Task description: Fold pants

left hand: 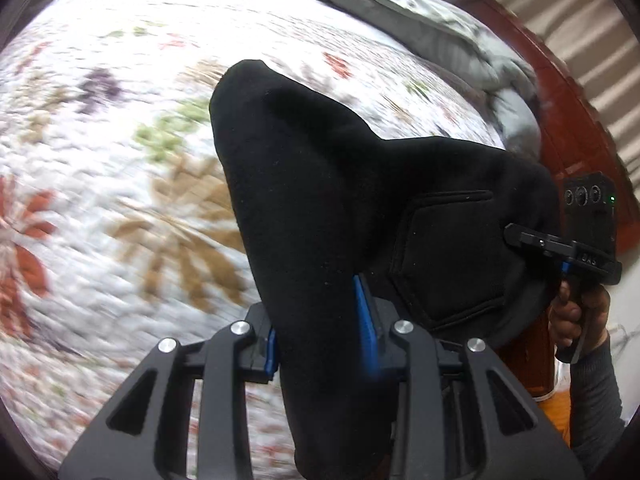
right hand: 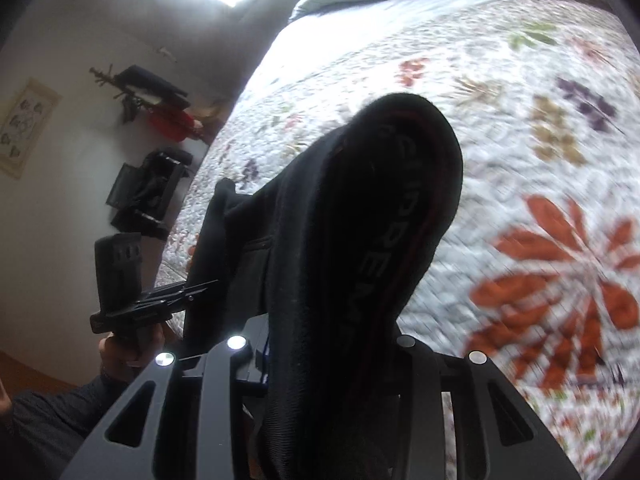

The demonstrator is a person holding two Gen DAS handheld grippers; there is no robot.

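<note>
The black pants (left hand: 320, 184) hang in the air above the floral quilt (left hand: 120, 140), held by both grippers. My left gripper (left hand: 320, 320) is shut on one end of the pants, cloth bunched between its blue pads. My right gripper (left hand: 516, 236) shows at the right of the left wrist view, shut on the other end near a back pocket (left hand: 444, 256). In the right wrist view the right gripper (right hand: 332, 352) is shut on the pants (right hand: 360, 220) at the waistband with lettering. The left gripper (right hand: 204, 286) shows at left, clamped on the cloth.
The quilt (right hand: 500, 160) covers the bed. A grey duvet (left hand: 420, 20) is bunched at the far end by a red wooden headboard (left hand: 560, 92). A wall with a picture (right hand: 24, 124) and dark items (right hand: 152, 100) stands beside the bed.
</note>
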